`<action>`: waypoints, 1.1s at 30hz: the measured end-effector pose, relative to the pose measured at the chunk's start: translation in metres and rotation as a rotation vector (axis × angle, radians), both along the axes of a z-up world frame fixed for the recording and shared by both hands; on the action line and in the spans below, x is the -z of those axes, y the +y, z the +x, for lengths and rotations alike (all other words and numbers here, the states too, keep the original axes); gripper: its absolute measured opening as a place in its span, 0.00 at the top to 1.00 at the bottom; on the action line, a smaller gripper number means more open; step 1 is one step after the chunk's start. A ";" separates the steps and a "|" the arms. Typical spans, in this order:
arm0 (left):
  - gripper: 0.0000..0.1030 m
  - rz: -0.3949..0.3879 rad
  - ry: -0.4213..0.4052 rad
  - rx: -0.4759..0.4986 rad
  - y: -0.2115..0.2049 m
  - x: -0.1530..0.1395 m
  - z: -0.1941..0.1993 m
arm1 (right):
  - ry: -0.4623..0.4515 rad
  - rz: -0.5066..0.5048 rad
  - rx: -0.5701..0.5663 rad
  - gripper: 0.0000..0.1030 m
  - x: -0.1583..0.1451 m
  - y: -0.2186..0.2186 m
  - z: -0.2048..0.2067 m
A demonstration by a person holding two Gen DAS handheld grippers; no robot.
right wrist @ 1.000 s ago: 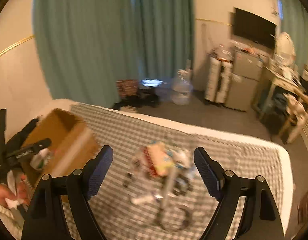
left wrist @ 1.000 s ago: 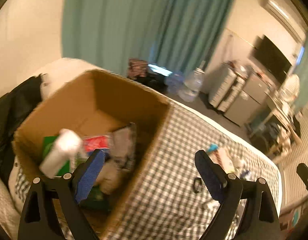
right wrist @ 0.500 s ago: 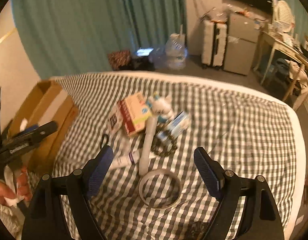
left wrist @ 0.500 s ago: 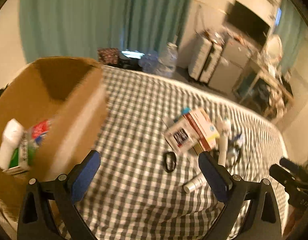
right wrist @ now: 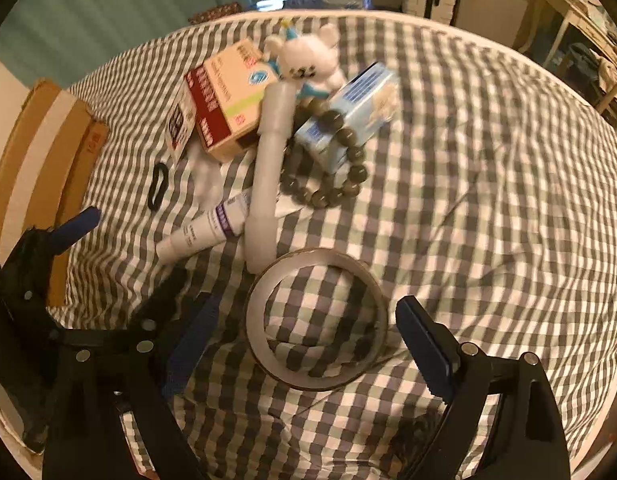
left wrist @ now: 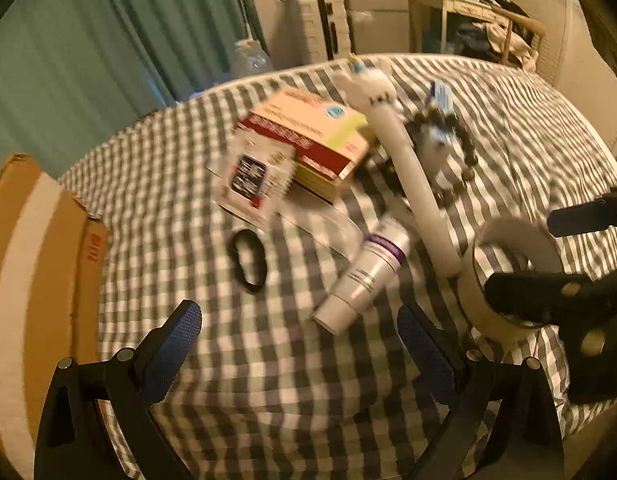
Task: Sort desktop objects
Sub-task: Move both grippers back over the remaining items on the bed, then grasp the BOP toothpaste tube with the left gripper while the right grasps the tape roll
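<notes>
Tape roll (right wrist: 316, 318), tan ring flat on checked bed, sits between wide-open, empty right gripper (right wrist: 308, 344) jaws, just widened. Left gripper (left wrist: 300, 344) gapes empty near white tube (left wrist: 364, 276). Straddle rim, squeeze gently.

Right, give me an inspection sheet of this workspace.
Surface: checked cloth, wrinkled.
Job's things: tape roll, white tube, long white stick, bead bracelet, red-and-yellow box, blue box, plush toy, black loop.
Clutter: cardboard box at the cloth's left edge.
Grippers: left gripper open, empty; right gripper open, fingers either side of the tape roll.
Cables: nothing seen.
Surroundings: green curtain, suitcase.
</notes>
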State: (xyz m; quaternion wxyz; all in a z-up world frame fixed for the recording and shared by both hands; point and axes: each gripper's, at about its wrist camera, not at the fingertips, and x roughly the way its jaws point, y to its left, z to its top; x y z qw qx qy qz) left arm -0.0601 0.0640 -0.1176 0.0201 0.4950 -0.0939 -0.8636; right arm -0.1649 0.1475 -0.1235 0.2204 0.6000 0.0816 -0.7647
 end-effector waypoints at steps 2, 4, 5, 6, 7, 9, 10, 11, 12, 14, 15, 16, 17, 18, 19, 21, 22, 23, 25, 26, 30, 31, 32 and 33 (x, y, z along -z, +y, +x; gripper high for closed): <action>0.02 0.009 -0.005 0.005 0.002 0.003 0.000 | 0.000 0.042 -0.013 0.12 0.007 -0.005 0.000; 0.02 0.007 -0.006 0.008 0.004 0.007 0.001 | -0.018 0.091 -0.019 0.12 0.017 -0.009 0.003; 0.02 -0.003 -0.012 0.013 0.005 0.009 0.001 | -0.033 0.105 -0.012 0.12 0.022 -0.009 0.002; 0.02 -0.013 -0.017 0.019 0.004 0.013 -0.001 | -0.049 0.119 -0.001 0.12 0.026 -0.007 0.000; 0.02 -0.015 -0.018 0.026 0.005 0.015 0.000 | -0.069 0.116 0.009 0.12 0.029 -0.005 -0.001; 0.02 0.007 -0.014 0.035 0.005 0.015 0.001 | -0.082 0.077 0.031 0.21 0.028 -0.001 -0.003; 0.02 0.020 -0.012 0.039 0.006 0.015 0.001 | -0.082 0.052 0.048 0.20 0.025 0.003 -0.004; 0.02 0.025 -0.014 0.043 0.006 0.015 0.001 | -0.073 0.048 0.073 0.20 0.022 0.008 -0.005; 0.02 0.032 -0.018 0.050 0.008 0.016 0.000 | -0.055 0.043 0.101 0.20 0.018 0.013 -0.007; 0.02 0.042 -0.017 0.066 0.012 0.015 -0.002 | -0.027 -0.008 0.163 0.20 0.006 0.027 -0.012; 0.02 0.056 -0.006 0.082 0.015 0.015 -0.003 | -0.019 -0.045 0.200 0.20 0.000 0.036 -0.015; 0.02 0.074 -0.009 0.100 0.016 0.014 -0.006 | -0.020 -0.062 0.217 0.20 -0.002 0.040 -0.017; 0.02 0.092 -0.020 0.122 0.019 0.015 -0.010 | -0.026 -0.076 0.231 0.20 -0.002 0.044 -0.018; 0.06 0.094 -0.031 0.140 0.023 0.016 -0.012 | -0.035 -0.090 0.245 0.20 -0.002 0.048 -0.019; 0.10 0.070 -0.037 0.153 0.027 0.019 -0.014 | -0.052 -0.102 0.253 0.20 0.001 0.050 -0.020; 0.36 0.068 -0.083 0.187 0.033 0.024 -0.019 | -0.075 -0.111 0.244 0.20 0.004 0.047 -0.020; 0.39 0.087 -0.092 0.191 0.033 0.025 -0.019 | -0.081 -0.110 0.233 0.20 0.007 0.043 -0.018; 0.41 0.095 -0.090 0.191 0.033 0.025 -0.018 | -0.080 -0.109 0.223 0.20 0.008 0.039 -0.016; 0.49 0.124 -0.106 0.190 0.031 0.024 -0.018 | -0.073 -0.121 0.216 0.20 0.010 0.042 -0.024; 0.59 0.138 -0.110 0.187 0.029 0.024 -0.018 | -0.070 -0.127 0.221 0.20 0.010 0.042 -0.025; 0.70 0.190 -0.184 0.160 0.022 0.019 -0.023 | -0.088 -0.150 0.269 0.20 0.013 0.046 -0.027; 0.71 0.190 -0.199 0.147 0.022 0.018 -0.022 | -0.094 -0.159 0.281 0.20 0.014 0.046 -0.029; 0.74 0.190 -0.216 0.142 0.023 0.018 -0.019 | -0.098 -0.169 0.289 0.20 0.014 0.048 -0.030; 0.76 0.184 -0.221 0.131 0.024 0.017 -0.015 | -0.100 -0.174 0.292 0.20 0.011 0.051 -0.030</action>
